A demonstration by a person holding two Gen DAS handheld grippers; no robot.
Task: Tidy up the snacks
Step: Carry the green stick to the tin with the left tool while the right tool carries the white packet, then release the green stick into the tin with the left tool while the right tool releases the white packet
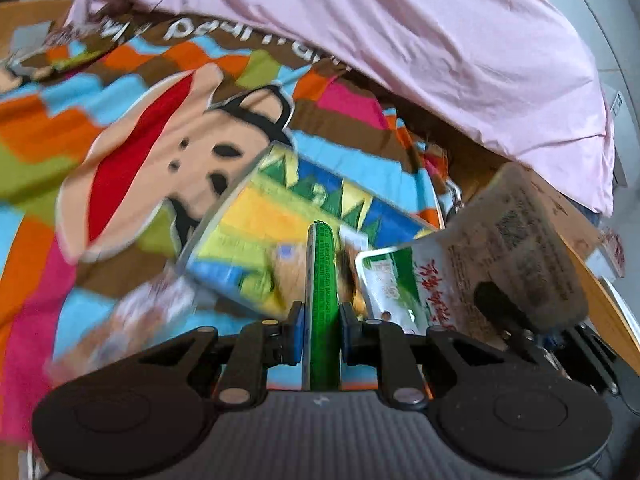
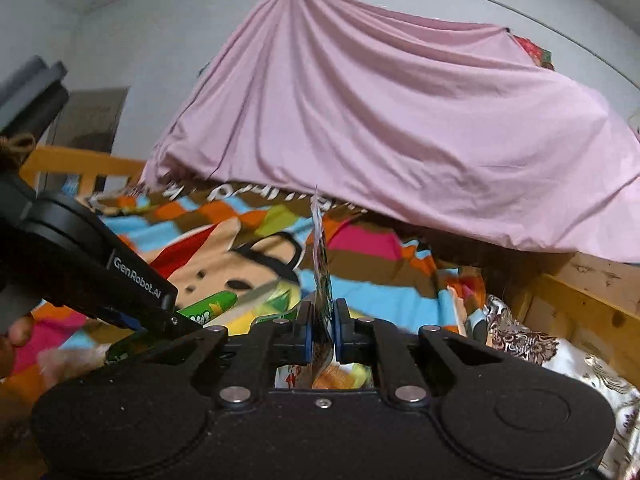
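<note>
My left gripper point(image 1: 322, 320) is shut on a thin green snack packet point(image 1: 322, 264), held edge-on between its blue pads. Past it a yellow, blue and green snack bag point(image 1: 276, 236) lies on the cartoon blanket point(image 1: 132, 148). A white-and-green packet point(image 1: 390, 284) sits beside it. My right gripper point(image 2: 322, 316) is shut on a flat beige packet point(image 2: 321, 256), seen edge-on. The left wrist view shows that packet's printed face point(image 1: 508, 240), with red characters. In the right wrist view the left gripper point(image 2: 160, 308) comes in from the left with the green packet point(image 2: 208, 308).
A pink sheet point(image 2: 380, 128) hangs over the far side of the bed. A wooden bed frame point(image 2: 580, 312) runs along the right, with a patterned pillow point(image 2: 532, 344) inside it. A blurred pinkish packet point(image 1: 148, 312) lies at the lower left. A hand point(image 2: 16, 336) shows at the left edge.
</note>
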